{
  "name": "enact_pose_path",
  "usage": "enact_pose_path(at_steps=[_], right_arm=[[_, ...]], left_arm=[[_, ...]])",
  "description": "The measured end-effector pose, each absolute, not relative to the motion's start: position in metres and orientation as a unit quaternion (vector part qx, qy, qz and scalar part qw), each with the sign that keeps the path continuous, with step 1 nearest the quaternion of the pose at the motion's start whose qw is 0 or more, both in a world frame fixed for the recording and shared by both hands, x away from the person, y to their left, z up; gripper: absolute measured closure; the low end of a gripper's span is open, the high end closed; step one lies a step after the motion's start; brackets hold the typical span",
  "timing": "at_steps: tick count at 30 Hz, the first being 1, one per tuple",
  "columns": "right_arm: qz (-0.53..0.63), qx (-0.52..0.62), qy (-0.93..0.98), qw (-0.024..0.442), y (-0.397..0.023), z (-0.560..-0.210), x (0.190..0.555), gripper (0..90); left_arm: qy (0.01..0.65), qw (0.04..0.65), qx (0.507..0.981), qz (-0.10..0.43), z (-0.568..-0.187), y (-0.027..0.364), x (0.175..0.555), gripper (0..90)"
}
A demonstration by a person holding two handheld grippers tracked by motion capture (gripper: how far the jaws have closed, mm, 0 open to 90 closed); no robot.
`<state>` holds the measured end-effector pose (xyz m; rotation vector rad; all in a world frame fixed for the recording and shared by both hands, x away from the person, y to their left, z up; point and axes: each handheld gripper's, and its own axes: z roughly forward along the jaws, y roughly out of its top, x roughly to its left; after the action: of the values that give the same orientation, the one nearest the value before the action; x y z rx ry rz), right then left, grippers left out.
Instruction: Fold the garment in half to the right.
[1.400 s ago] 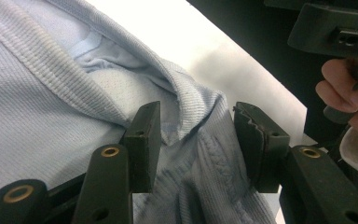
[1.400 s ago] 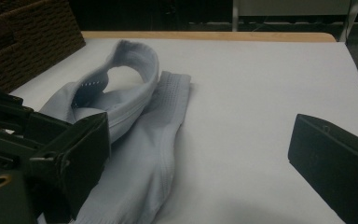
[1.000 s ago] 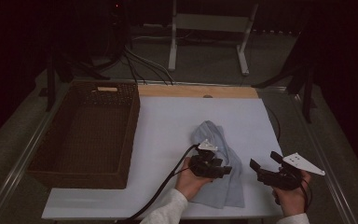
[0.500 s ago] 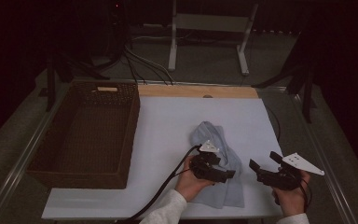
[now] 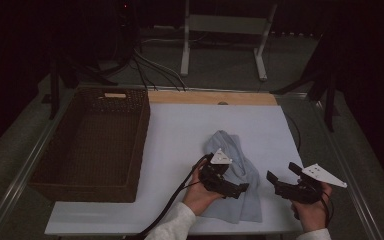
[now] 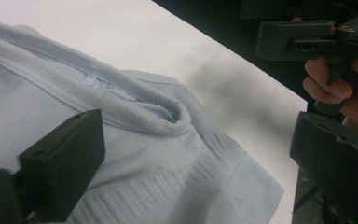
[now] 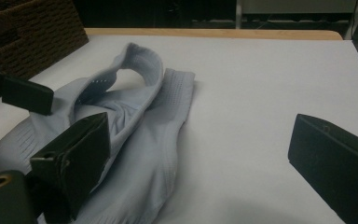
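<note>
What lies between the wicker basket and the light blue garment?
Bare white tabletop separates the basket from the garment, as the high view shows.

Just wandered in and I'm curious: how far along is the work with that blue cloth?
Early, it seems. The light blue garment lies crumpled on the white table, the wicker basket beside it empty. The left gripper hovers over the garment, jaws just opened, gripping nothing. The right gripper waits open alongside. Any folding or moving remains.

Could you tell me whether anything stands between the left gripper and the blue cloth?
Nothing visible does. The left gripper hangs right over the cloth, its jaws just opened wide, with only bare fabric beneath them.
</note>
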<state>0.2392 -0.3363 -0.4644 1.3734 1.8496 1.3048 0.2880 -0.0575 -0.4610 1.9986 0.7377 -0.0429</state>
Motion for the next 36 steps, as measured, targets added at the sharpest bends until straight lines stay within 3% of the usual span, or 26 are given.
enact_pose_path(at_steps=[5,36], right_arm=[[0.479,0.503,0.677,0.243,-0.335,-0.464,0.239,6.0],[0.480,0.497,0.684,0.233,-0.326,-0.462,0.241,6.4]], left_arm=[[0.299,0.478,0.826,0.005,-0.460,-0.052,0.288,0.6],[0.330,0.479,0.812,0.060,-0.463,0.001,0.295,0.5]])
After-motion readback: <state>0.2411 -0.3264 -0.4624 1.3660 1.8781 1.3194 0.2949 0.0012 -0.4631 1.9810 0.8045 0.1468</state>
